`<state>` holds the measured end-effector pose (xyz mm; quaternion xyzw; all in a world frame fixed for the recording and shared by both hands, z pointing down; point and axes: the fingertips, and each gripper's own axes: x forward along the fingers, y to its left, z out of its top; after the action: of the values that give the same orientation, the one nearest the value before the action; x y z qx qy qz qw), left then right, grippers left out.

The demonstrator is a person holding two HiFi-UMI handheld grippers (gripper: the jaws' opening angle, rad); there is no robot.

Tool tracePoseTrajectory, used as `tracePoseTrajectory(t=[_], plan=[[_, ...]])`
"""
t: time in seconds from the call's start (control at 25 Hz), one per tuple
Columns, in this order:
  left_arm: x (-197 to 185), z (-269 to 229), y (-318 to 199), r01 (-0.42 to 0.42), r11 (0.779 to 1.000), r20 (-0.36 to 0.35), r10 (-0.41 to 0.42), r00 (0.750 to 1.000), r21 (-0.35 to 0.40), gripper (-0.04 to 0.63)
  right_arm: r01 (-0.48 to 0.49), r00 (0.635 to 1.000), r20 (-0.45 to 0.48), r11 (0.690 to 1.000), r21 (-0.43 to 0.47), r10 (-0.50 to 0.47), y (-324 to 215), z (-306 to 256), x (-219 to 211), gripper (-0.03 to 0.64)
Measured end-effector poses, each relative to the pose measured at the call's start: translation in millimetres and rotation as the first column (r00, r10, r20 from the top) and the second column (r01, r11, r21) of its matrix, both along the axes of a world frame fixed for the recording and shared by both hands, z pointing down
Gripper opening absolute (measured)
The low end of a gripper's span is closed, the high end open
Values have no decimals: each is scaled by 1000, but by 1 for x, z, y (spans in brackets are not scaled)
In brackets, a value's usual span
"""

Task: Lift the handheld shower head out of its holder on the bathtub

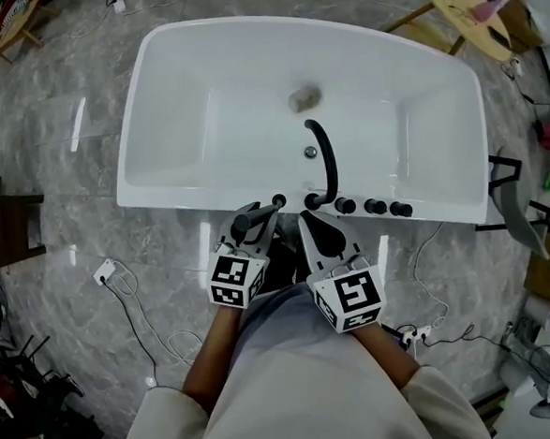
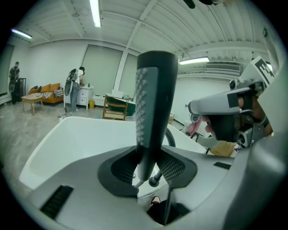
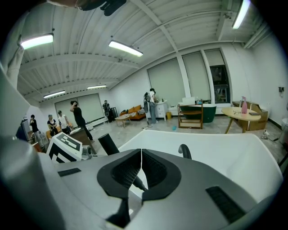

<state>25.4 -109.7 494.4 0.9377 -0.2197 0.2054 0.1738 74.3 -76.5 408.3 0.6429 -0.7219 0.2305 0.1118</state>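
Overhead | shower head (image 1: pixel 252 217) mostly hidden under left claw (image 2: pixel 148 166), which clamps it | right claw (image 3: pixel 141 168) together, empty | spout (image 1: pixel 326 159), knobs (image 1: pixel 375 206) on tub (image 1: pixel 136 111) rim beside.

A large open studio hall: freestanding bathtub (image 1: pixel 133 130) on marbled floor (image 1: pixel 62 196), loose cables (image 1: pixel 122 285) at 7 o'clock, ceiling strip lights (image 3: pixel 126 48), people (image 3: pixel 77 117) standing about

We counted one white bathtub (image 1: pixel 142 129), one black shower head (image 2: pixel 153 103), one curved black spout (image 1: pixel 327 159), three black knobs (image 1: pixel 375 206), one round wooden table (image 1: pixel 467 8), and two grippers: left gripper (image 1: pixel 256 217), right gripper (image 1: pixel 308 219).
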Motion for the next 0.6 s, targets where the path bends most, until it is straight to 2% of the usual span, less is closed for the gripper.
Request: tracePoseTrajectory(t=[0.4, 0.6], plan=[[6, -33, 3, 1, 1000, -43, 0, 999, 18, 138, 7, 1000, -26, 999, 33, -7, 4, -20, 14, 18], [3, -39, 3, -11, 999, -44, 13, 999, 31, 138, 78, 995, -66, 996, 43, -76, 4, -30, 19, 18]])
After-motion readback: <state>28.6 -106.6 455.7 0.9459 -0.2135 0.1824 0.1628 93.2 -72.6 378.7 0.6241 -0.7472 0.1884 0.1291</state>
